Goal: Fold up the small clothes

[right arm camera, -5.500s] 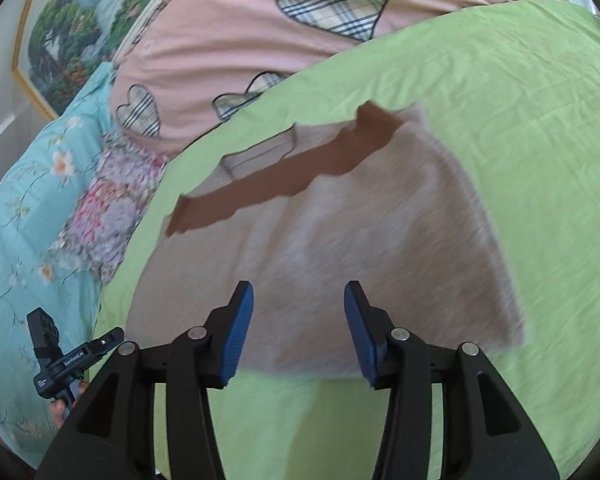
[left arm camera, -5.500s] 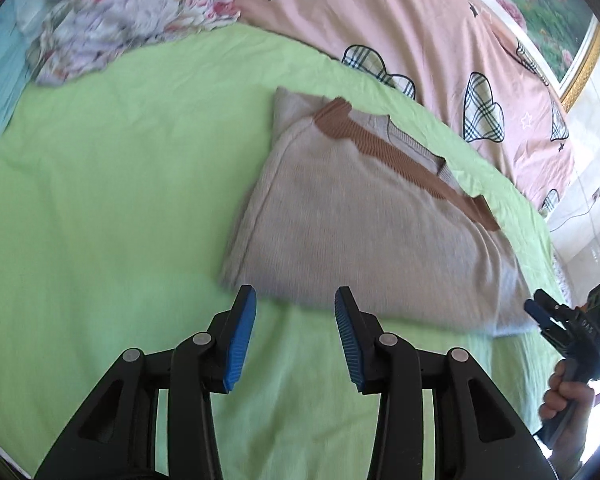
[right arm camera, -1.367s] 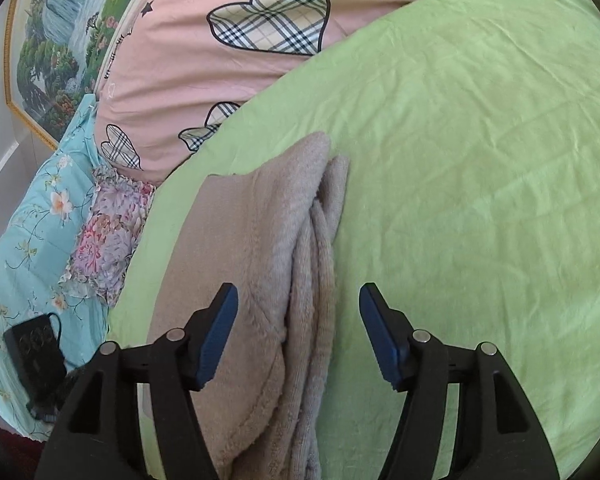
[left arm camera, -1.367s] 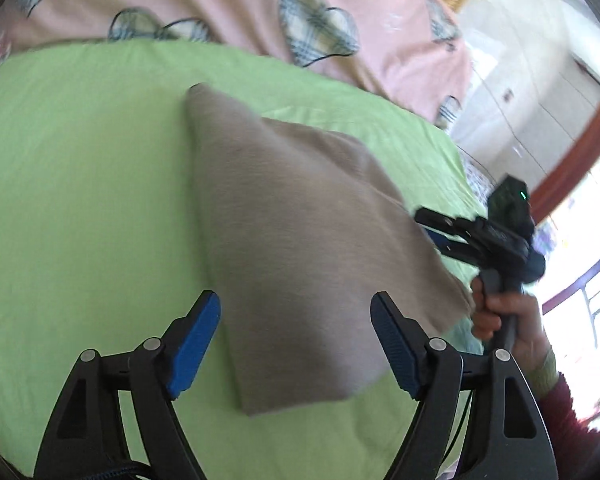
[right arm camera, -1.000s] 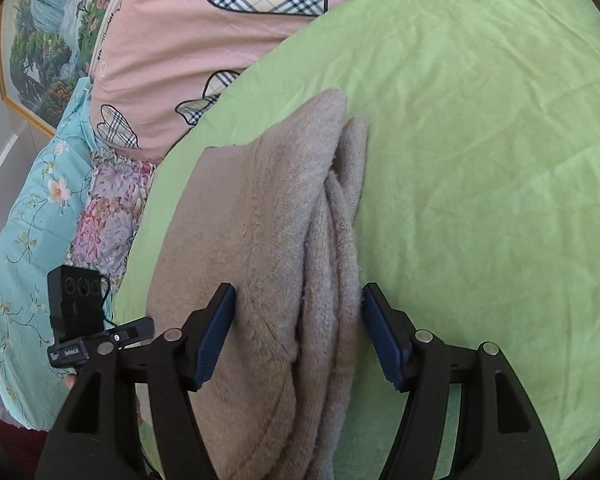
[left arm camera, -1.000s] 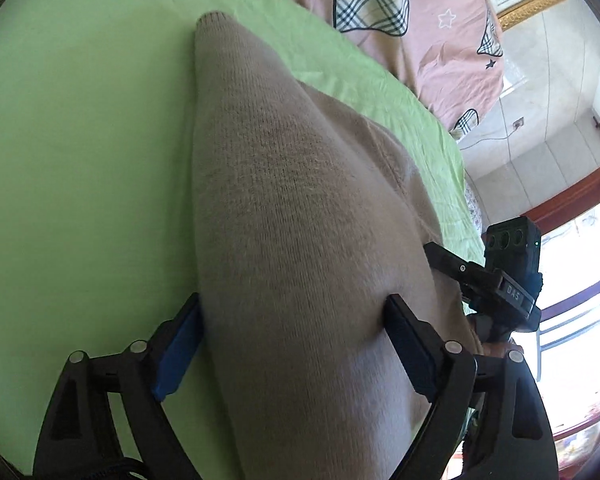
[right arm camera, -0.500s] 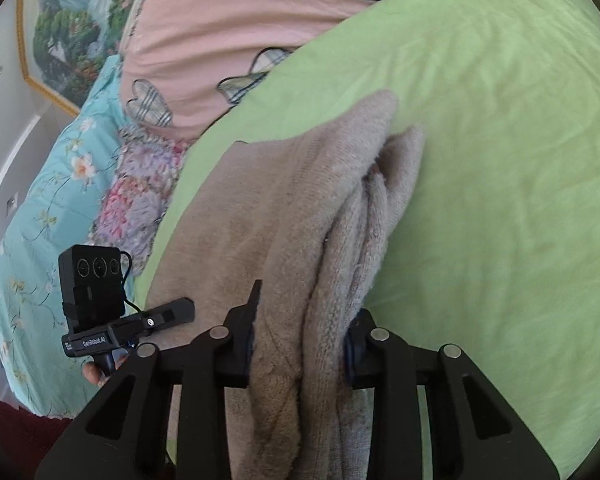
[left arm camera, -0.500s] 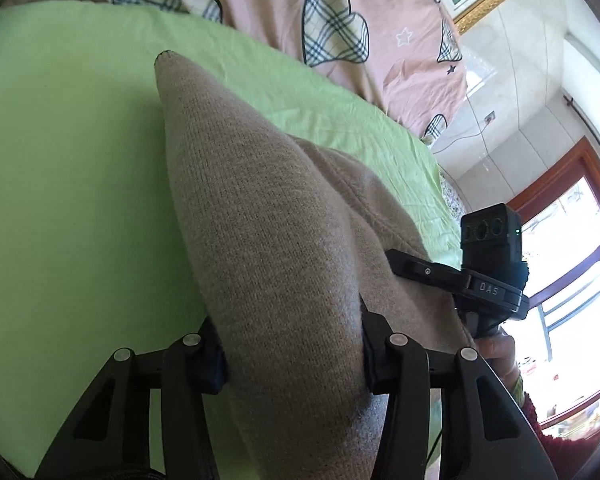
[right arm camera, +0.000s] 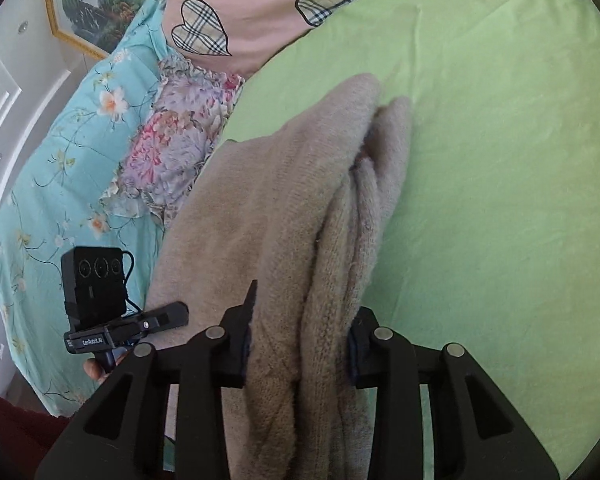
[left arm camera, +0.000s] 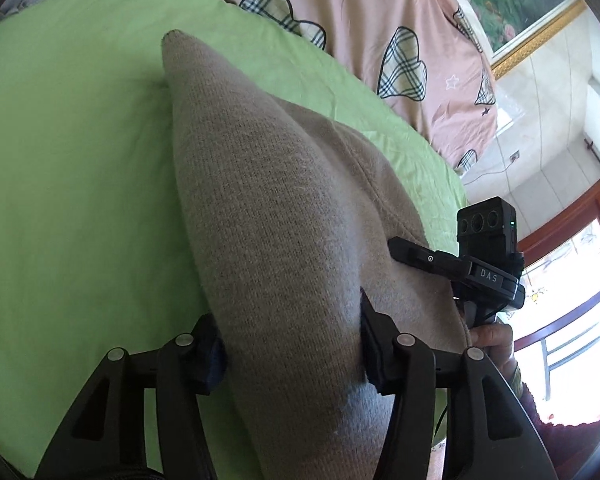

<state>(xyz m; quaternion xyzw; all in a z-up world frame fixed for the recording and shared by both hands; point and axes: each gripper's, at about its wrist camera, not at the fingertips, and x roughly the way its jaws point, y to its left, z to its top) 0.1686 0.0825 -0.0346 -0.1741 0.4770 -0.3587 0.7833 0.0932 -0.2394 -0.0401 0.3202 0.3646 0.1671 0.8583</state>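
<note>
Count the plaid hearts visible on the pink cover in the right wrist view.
2: one whole heart on the pink cover at upper left, one partly hidden behind the green sheet edge.

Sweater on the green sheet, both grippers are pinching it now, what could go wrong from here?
The right gripper clamps several loose layers of the sweater; an inner layer could slip and spoil the fold. The left gripper bites a thick bulging fold, so it may lose hold. Dragging could also wrinkle the green sheet.
</note>
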